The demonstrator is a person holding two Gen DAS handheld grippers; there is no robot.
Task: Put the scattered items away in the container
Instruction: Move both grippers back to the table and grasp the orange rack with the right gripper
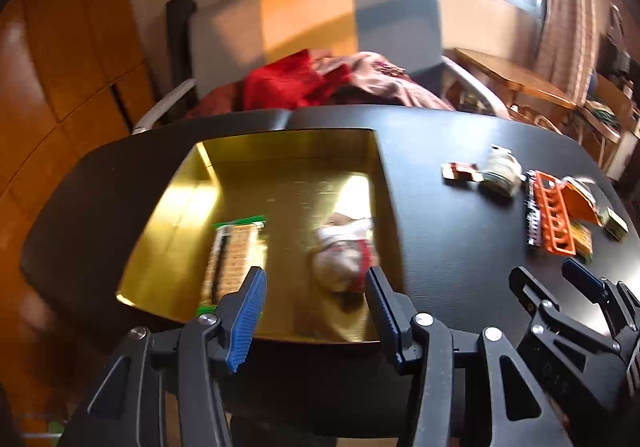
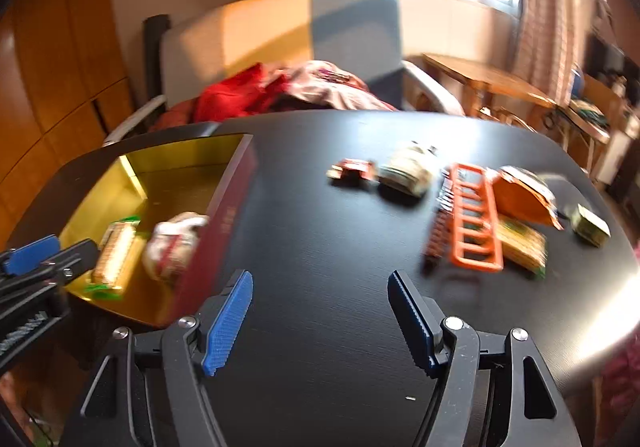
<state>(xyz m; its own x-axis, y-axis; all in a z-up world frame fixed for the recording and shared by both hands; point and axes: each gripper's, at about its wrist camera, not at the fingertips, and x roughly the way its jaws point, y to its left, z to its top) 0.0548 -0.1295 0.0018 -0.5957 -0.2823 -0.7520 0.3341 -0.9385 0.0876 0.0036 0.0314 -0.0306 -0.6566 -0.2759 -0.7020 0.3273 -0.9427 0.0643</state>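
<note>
A gold-lined box [image 1: 184,183] [image 2: 132,171] stands on the black table at the left. Inside lie a green-edged snack packet [image 1: 234,251] [image 2: 114,255] and a white and red pouch [image 1: 344,251] [image 2: 172,247]. My left gripper [image 1: 316,295] is open and empty above the box's near edge. My right gripper [image 2: 320,299] [image 1: 556,283] is open and empty over bare table. Scattered on the right are a small red packet [image 2: 352,171] [image 1: 460,171], a pale bundle [image 2: 406,167] [image 1: 500,171], an orange ladder-shaped rack [image 2: 474,215] [image 1: 554,215], an orange pouch [image 2: 524,203], a green-yellow packet [image 2: 522,247] and a small box [image 2: 592,231].
A dark comb-like strip [image 2: 438,235] lies against the rack's left side. Behind the table [image 2: 328,247] is a grey armchair [image 2: 280,35] with red and pink clothes [image 2: 256,91]. A wooden side table [image 2: 488,83] stands at the back right. The table's right edge [image 2: 624,311] is sunlit.
</note>
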